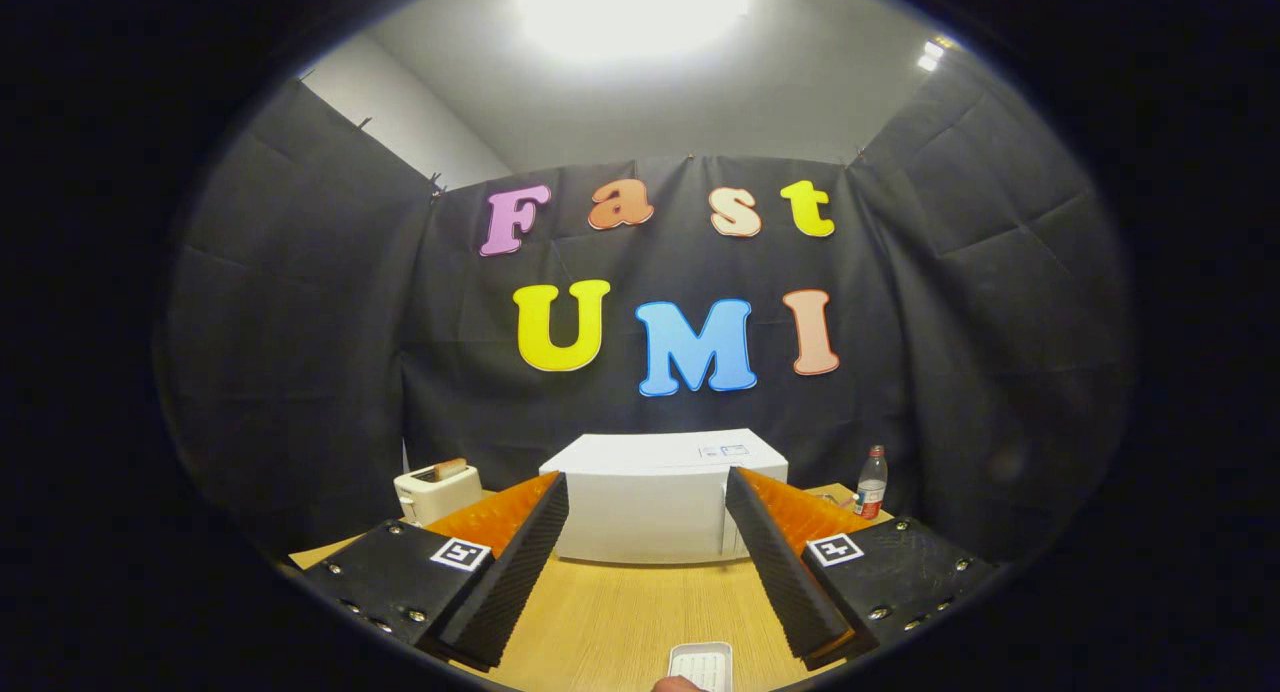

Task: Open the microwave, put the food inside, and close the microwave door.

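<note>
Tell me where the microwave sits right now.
In the gripper view the white microwave, door closed, stands on the wooden table beyond the open tool, between the toaster and the bottle.

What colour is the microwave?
White, seen in the gripper view: the microwave stands beyond the open gripper.

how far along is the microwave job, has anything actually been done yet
Nothing looks done yet. The white microwave sits closed on the wooden table, beyond the fingers. The hand-held gripper is open and holds nothing, aimed at the microwave. A small white tray, apparently with the food, lies on the table near its base. Opening the door, loading the food and closing are all left.
</note>
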Demonstrator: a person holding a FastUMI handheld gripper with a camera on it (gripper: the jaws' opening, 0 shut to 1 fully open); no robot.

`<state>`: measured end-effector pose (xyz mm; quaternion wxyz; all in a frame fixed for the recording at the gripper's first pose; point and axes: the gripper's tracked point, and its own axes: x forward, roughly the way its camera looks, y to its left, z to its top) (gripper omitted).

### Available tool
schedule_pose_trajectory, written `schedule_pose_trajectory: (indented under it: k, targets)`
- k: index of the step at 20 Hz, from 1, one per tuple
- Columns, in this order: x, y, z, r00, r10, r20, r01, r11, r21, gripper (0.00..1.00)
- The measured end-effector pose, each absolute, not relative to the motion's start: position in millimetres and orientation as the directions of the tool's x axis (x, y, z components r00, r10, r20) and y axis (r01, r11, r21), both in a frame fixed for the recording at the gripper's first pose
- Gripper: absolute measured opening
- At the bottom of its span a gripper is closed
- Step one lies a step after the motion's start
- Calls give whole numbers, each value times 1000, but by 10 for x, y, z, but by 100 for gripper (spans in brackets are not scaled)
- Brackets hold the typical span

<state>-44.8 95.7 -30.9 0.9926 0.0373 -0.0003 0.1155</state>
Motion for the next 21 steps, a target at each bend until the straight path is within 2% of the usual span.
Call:
schedule_pose_trajectory:
  k: [9,21]
  targets:
    - [-479,1040,-398,967,255,-3,-254,964,83,99]
    - [-488,837,-364,977,214,6,-214,971,103,99]
